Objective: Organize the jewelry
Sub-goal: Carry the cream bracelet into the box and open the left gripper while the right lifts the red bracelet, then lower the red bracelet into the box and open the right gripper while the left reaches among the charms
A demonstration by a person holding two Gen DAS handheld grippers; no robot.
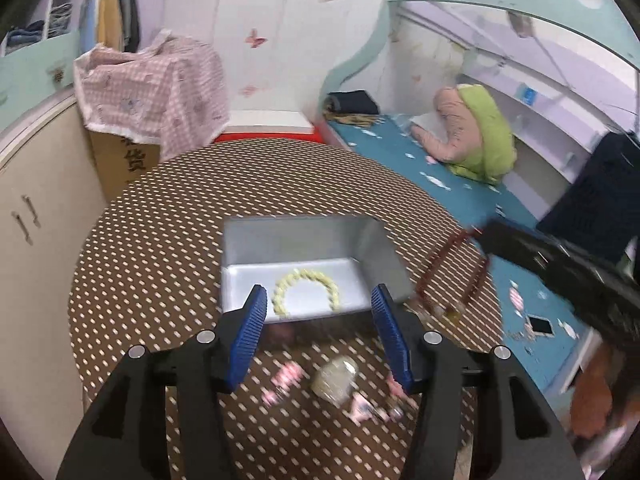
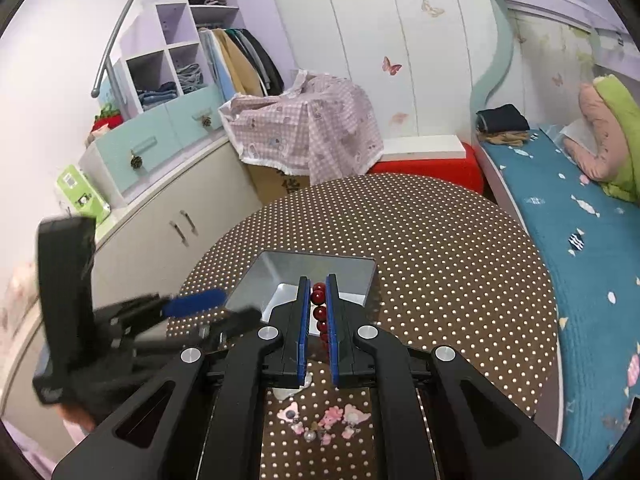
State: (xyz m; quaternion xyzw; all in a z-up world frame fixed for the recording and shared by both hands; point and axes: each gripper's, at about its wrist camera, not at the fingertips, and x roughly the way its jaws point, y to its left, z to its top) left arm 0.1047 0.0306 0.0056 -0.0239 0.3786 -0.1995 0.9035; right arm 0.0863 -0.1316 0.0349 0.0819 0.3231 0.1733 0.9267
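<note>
An open silver tin box (image 1: 288, 240) stands on the round brown dotted table (image 1: 160, 240). A pale yellow bead bracelet (image 1: 306, 290) lies on its floor. My left gripper (image 1: 319, 294) hovers at the box's near edge, open, with nothing between its blue pads. At the right, my right gripper (image 1: 486, 238) holds a dark red bead strand (image 1: 436, 260) that hangs in a loop beside the box. In the right wrist view my right gripper (image 2: 318, 280) is shut on the red beads (image 2: 319, 300) over the box (image 2: 320, 266). The left gripper (image 2: 216, 310) is blurred at the left.
Small pink ornaments (image 1: 286, 376) and a little clear bag (image 1: 336, 376) lie on the table near me; the ornaments (image 2: 332, 416) also show under the right gripper. A blue-covered bed (image 2: 580, 240) flanks the table's right. Cabinets (image 2: 168, 216) and a cloth-draped box (image 2: 308, 132) stand left and behind.
</note>
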